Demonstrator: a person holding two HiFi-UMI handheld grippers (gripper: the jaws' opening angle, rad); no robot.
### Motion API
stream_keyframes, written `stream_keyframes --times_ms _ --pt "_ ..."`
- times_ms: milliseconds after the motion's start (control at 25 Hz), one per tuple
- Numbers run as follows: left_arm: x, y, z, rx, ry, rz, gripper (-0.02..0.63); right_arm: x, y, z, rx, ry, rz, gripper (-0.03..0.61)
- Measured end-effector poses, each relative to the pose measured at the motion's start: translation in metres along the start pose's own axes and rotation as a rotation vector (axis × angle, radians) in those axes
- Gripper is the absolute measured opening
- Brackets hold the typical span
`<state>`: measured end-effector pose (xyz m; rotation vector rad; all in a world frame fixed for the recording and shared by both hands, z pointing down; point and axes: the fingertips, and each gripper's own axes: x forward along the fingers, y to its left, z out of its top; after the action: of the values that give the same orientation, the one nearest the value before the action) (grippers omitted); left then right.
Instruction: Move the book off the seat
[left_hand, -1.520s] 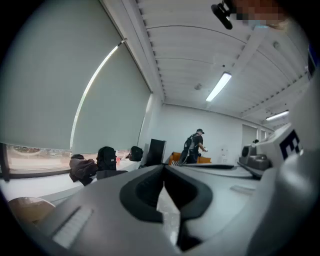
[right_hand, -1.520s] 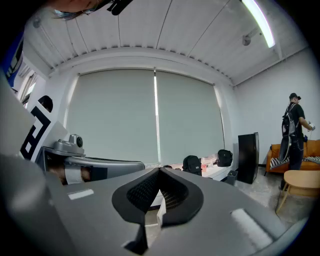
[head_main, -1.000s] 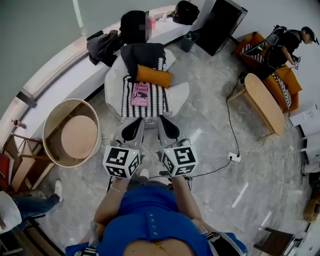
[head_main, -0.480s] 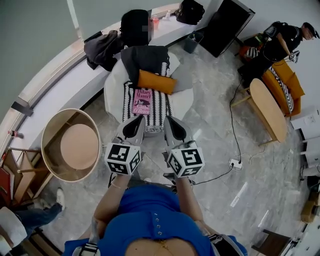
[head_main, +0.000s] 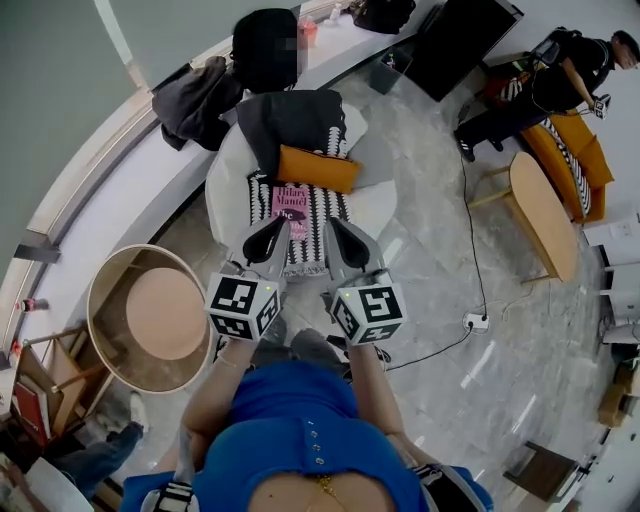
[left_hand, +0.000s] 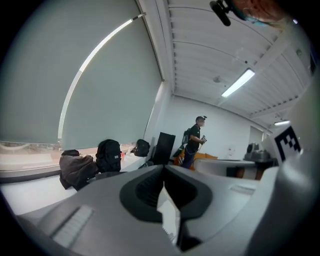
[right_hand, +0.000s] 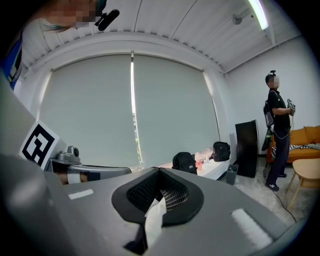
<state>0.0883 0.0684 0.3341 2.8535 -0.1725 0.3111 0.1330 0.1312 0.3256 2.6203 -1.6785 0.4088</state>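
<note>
Book on seat; just beyond both grippers

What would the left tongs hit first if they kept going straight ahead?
Probably the striped seat, beside the pink book: seen from above, the shut left tongs point across its front edge. Their height above it is unclear.

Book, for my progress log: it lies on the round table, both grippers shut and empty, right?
No: the head view shows the book on the striped seat, not the table. The left gripper and right gripper are shut and empty.
</note>
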Motion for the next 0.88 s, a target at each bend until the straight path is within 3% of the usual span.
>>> stream_keyframes --times_ms 360,640,880 --pt "0.053 0.028 0.008 0.011 0.029 -0.005 0.003 0.054 -0.025 0.002 0.015 0.023 0.031 0.0" --pt "0.086 0.036 0.016 0.025 0.035 0.055 0.003 0.085 -0.053 0.009 0.002 0.061 0.093 0.0" --pt "0.109 0.051 0.004 -0.004 0.065 0.084 0.003 0.108 -0.07 -0.009 0.003 0.115 0.117 0.0"
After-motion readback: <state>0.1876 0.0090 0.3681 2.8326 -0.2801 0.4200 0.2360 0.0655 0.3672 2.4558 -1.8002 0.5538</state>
